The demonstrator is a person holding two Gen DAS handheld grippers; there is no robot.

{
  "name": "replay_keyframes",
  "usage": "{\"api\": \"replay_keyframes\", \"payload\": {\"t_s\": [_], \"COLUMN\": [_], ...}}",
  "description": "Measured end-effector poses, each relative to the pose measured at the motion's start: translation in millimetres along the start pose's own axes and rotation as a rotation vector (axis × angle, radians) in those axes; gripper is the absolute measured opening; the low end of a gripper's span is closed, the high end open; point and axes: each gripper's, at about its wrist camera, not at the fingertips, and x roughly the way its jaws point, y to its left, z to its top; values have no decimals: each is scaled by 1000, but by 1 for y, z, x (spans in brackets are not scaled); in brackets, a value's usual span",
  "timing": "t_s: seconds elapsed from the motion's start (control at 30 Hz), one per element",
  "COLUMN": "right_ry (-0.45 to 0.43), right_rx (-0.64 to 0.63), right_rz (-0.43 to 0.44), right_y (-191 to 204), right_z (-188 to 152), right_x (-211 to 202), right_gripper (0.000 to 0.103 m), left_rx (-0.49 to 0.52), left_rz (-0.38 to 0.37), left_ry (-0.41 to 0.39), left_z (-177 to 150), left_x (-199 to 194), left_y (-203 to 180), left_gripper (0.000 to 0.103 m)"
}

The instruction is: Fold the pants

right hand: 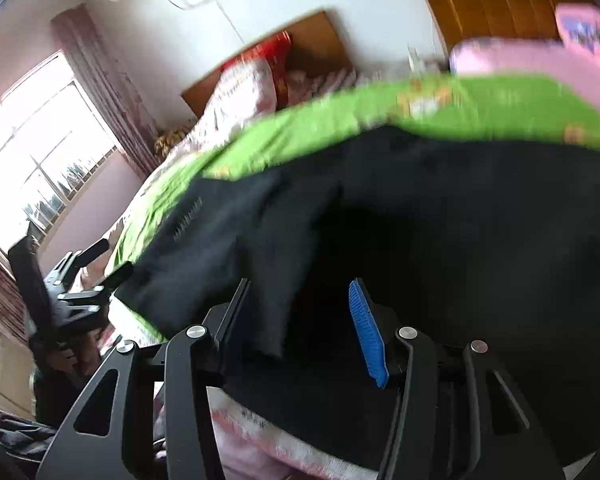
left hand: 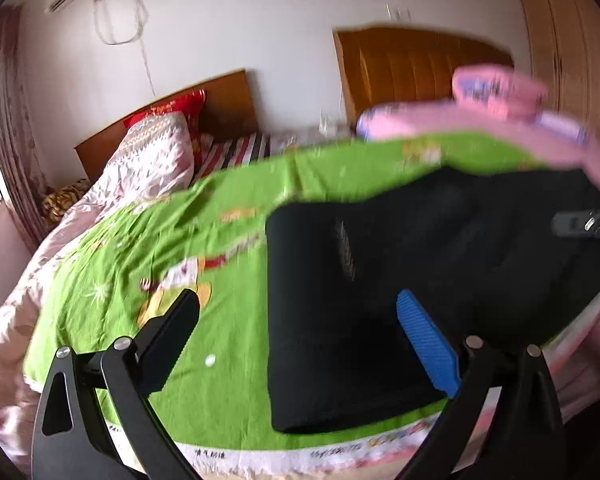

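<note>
on the green cartoon-print sheet (left hand: 172, 240) covering the bed, the black pants (left hand: 380, 280) lie near the edge closest to me, already doubled into a broad, roughly rectangular bundle with a clean folded edge along their left side. my left gripper (left hand: 296, 324) hovers over that left edge with its jaws spread wide and nothing between them; the blue pad (left hand: 424, 340) sits above the cloth, the black finger (left hand: 172, 332) over bare sheet. my right gripper (right hand: 300, 312) is about half open, and a loose flap of the pants (right hand: 260, 264) hangs in the gap between its fingers; the pads do not look pressed on it, so i judge it released rather than held, though blur makes that less than certain. from the right wrist view the near right part of the pants still looks rumpled, with a corner sticking up. i'd say at least one fold is done, and what remains is flattening that flap and probably one more fold to make the bundle compact. a pink quilt (left hand: 500, 120) lies beyond, well apart from the work.
</note>
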Motion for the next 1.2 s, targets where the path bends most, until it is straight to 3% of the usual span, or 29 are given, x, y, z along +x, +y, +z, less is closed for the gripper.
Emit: {"api": "replay_keyframes", "payload": {"t_s": [0.07,0.13,0.2,0.27,0.33,0.4,0.5,0.6,0.7,0.8,0.83,0.93,1.03,1.13,1.2], "right_ry": [-16,-2,49,157,125,136,141,134,125,123,123,119,116,114,114], "right_rx": [-93,-185,-236,-270,-307,-255,-241,-248,-228,-219,-220,-214,-210,-208,-203], "right_rz": [-16,-7,5,-20,-15,6,8,-10,6,21,21,31,32,34,37], "right_y": [19,43,57,59,55,50,48,52,46,43,42,41,41,41,40], "right_z": [10,15,11,-4,-13,-12,-9,-11,-14,-13,-13,-13,-12,-13,-13], "right_x": [6,21,41,69,69,66,67,67,63,62,62,61,62,62,61], "right_gripper": [50,49,49,49,49,49,50,50,50,50,51,51,51,51,51], "left_rx": [-16,-5,2,39,29,9,-2,-39,-115,-187,-228,-242,-253,-268,-237], "left_rz": [21,57,45,41,40,-3,-37,-137,-309,-342,-364,-406,-352,-343,-274], "left_ry": [-6,45,96,158,151,151,71,52,238,410,440,363,303,404,460], "left_z": [8,9,3,-11,-17,-5,27,70,86,71,67,80,98,94,84], "left_x": [5,23,38,55,57,52,38,46,109,170,178,153,140,171,193], "left_y": [2,-1,-7,-17,-17,-10,-6,-8,-8,1,5,13,26,30,30], "left_gripper": [101,101,101,101,101,101,101,101,101,101,100,100,101,101,101]}}
